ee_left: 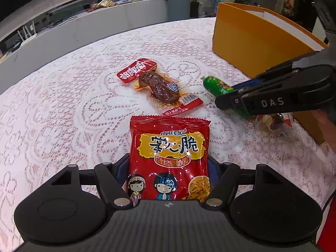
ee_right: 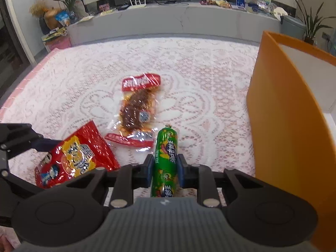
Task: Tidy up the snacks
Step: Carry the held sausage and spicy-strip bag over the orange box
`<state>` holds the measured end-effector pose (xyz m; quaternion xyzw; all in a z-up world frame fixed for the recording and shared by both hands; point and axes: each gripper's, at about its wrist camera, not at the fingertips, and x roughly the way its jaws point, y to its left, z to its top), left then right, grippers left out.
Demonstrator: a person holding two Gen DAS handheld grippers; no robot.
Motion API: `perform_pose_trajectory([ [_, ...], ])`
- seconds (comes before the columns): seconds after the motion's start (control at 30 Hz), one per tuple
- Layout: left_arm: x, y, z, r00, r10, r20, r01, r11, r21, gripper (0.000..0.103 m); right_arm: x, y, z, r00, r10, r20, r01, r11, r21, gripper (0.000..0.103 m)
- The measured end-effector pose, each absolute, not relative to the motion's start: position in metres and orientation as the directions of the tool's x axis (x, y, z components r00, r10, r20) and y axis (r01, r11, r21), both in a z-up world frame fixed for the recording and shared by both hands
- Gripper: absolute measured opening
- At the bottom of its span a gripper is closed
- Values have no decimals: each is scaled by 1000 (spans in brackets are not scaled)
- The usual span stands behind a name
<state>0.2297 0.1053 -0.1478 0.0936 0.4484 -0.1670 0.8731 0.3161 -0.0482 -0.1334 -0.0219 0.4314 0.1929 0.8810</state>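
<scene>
Closest to the lens in the left wrist view is the left hand-held gripper [ee_left: 167,168], taking up the whole bottom of the frame, jaws set wide with the red noodle snack bag [ee_left: 169,159] standing between them. Both sides of the bag sit right at the pads, so it looks gripped, though I can't see the contact cleanly. Same deal in the right wrist view: the right hand-held gripper [ee_right: 164,169] fills the bottom, jaws drawn in narrow and clamped on the green sausage stick [ee_right: 164,161], which pokes out toward the middle of the frame.

Going by size from there: the bench [ee_left: 63,109] is covered edge to edge in a pink-and-white lace cloth. Next is the orange box [ee_right: 289,126], open-topped with a white inside, standing along the right edge of the right view and in the upper right of the left view.

Then the clear meat snack packet [ee_left: 159,86] with red ends, lying flat around the center of both frames, just beyond the red bag and not touching either gripper.

Smallest bit: a little clear candy bag [ee_left: 273,121] at the right of the left view, under the right gripper and beside the box.
</scene>
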Motion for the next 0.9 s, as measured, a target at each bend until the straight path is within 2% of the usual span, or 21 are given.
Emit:
perform_pose_trajectory([
  [0.47, 212, 112, -95, 601, -209, -772, 226, 970, -87, 81, 290, -53, -94, 621, 374, -689, -399, 907, 133, 21],
  [0.63, 201, 101, -75, 602, -198, -774, 193, 976, -99, 81, 283, -54, -81, 588, 323, -741, -381, 919, 98, 21],
  [0.9, 187, 65, -41, 629, -203, -750, 207, 974, -89, 81, 264, -89, -49, 577, 372, -727, -386, 909, 159, 21],
])
